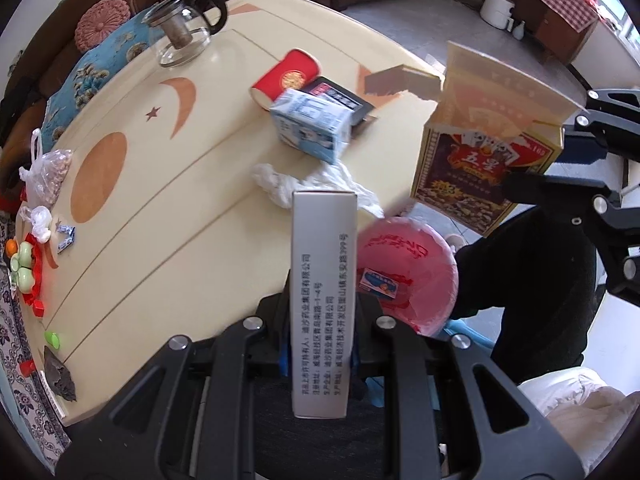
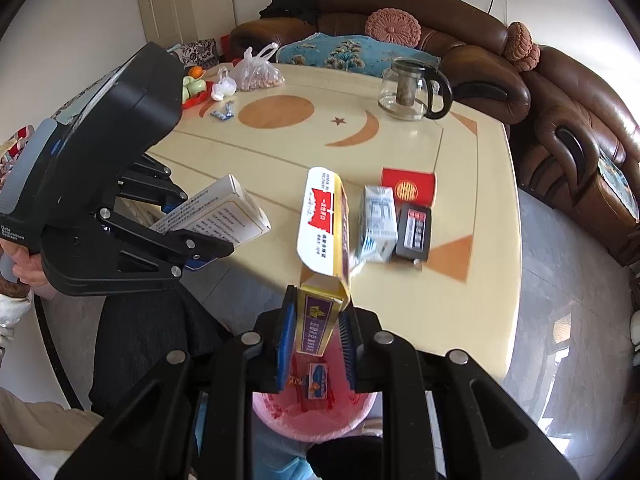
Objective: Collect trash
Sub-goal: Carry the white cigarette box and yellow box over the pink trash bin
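My left gripper (image 1: 320, 312) is shut on a white medicine box (image 1: 323, 300), held over the table edge; the box also shows in the right wrist view (image 2: 224, 216). My right gripper (image 2: 316, 344) is shut on an open yellow and purple carton (image 2: 324, 240), seen in the left wrist view (image 1: 480, 152), directly above the pink-lined trash bin (image 2: 316, 416). The bin (image 1: 408, 276) sits beside the table and holds a small matchbox (image 1: 378, 284). On the table lie a red paper cup (image 1: 286, 78), a blue milk carton (image 1: 312, 128), a black box (image 1: 340, 96) and crumpled white tissue (image 1: 316, 184).
A glass teapot (image 1: 184, 28) stands at the table's far side. A bag of nuts (image 1: 48, 172), wrapped candies (image 1: 66, 236), a fruit dish (image 1: 24, 264) and a green cap (image 1: 53, 338) sit along the left edge. A brown sofa (image 2: 560, 100) surrounds the table (image 1: 160, 216).
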Tool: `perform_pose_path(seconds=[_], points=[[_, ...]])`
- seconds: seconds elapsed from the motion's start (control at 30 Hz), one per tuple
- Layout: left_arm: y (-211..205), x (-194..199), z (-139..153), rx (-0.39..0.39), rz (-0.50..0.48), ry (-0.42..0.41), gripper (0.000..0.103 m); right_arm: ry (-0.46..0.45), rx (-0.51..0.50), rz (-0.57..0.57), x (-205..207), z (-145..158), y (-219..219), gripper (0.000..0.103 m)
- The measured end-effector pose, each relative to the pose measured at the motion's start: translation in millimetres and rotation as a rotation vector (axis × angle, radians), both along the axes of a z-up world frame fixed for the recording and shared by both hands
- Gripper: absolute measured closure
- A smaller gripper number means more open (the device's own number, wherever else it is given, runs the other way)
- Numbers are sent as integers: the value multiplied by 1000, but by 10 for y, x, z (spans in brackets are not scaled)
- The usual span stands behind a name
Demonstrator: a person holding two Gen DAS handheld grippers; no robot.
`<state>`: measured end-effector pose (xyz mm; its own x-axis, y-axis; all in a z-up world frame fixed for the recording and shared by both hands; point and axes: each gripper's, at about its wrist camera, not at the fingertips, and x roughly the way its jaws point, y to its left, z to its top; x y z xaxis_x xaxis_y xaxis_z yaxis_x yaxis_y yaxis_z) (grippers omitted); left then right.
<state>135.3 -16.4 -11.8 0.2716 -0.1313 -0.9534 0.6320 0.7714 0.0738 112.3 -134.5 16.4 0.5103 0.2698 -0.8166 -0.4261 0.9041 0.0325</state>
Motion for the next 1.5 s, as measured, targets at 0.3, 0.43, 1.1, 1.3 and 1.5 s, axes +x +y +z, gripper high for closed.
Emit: perform_pose_path(seconds=[0.3, 0.43, 1.1, 1.3, 1.5], points=[[-166, -296, -228, 1, -37, 24, 82, 24, -10, -5, -267, -128, -28, 82], [-201, -380, -381, 8, -38, 49, 82, 41, -6, -7, -344, -205, -26, 82], [-287, -614, -1174, -1, -43, 144, 82, 139, -28, -23, -515, -886, -35, 82], [-266, -572, -1498, -5, -21, 210, 82, 185, -24, -29, -491, -1151, -41, 82], [-292, -520, -1741, -2, -10, 244, 82, 220, -31, -33, -459, -1402, -37, 82]])
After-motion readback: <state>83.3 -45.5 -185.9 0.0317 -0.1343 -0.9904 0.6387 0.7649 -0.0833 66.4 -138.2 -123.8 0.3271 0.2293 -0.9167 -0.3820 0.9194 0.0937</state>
